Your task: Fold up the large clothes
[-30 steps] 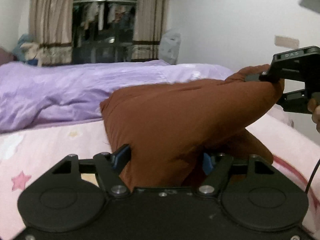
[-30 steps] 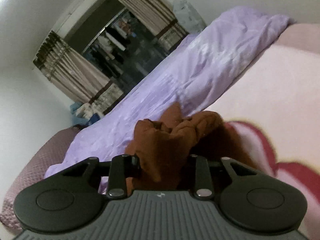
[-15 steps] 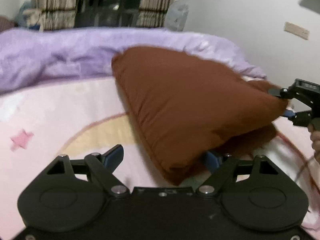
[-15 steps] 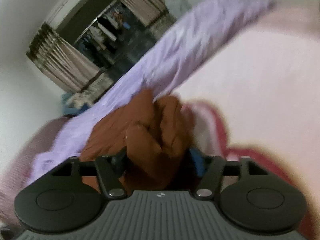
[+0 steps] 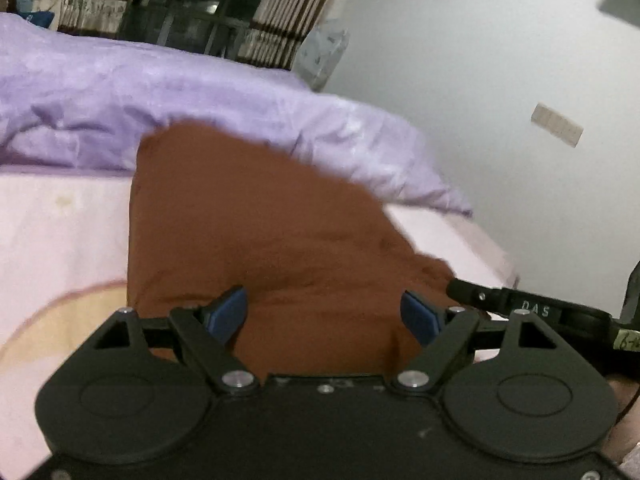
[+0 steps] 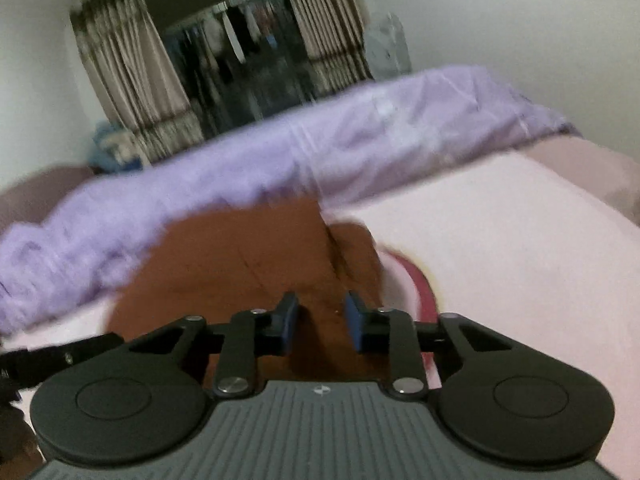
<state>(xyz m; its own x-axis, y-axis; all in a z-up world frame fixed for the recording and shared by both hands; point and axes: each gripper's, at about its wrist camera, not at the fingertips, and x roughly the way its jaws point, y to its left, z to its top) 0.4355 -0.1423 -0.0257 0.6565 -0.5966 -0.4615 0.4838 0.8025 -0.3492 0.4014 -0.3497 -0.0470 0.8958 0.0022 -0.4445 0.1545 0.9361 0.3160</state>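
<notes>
The brown garment point(image 5: 256, 232) lies flat on the pink bed point(image 5: 52, 232), its far edge touching the purple quilt point(image 5: 160, 96); the left tool point(image 5: 322, 314) gapes wide over it, gripping nothing; the right tool point(image 6: 320, 318) stands part-open above the cloth, gripping nothing; bare pink sheet spreads right.

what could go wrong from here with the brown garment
1. Both jaws stand open, so the brown garment lies loose on the pink sheet and its fold may slump.
2. Its far edge touches the purple duvet, so a regrasp there could catch both.
3. The left gripper and right gripper are close and might collide.
</notes>
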